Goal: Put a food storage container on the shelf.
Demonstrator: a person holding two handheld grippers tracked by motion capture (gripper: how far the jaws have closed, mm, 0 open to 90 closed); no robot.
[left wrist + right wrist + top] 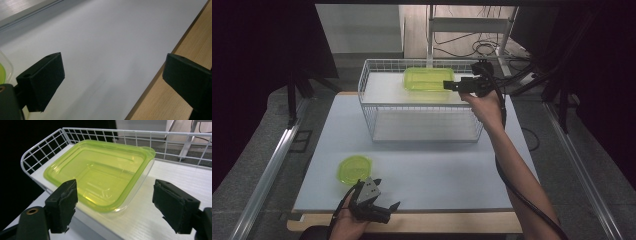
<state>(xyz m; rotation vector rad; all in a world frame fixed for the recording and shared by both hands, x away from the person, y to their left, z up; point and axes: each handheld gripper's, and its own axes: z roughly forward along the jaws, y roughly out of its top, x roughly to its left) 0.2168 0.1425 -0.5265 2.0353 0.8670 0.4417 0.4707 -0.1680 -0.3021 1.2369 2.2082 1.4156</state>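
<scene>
A green rectangular container lies flat on the top shelf of a white wire rack. My right gripper is level with that shelf at the container's right end. It is open, its pads apart on either side of the near corner and not touching it. A round green lid lies on the white table at the front left. My left gripper hovers just right of it at the front edge, open and holding nothing.
The rack's lower shelf has nothing on it. A wooden strip runs along the table's front edge. Metal rails flank the table. Cables and a metal frame stand behind the rack.
</scene>
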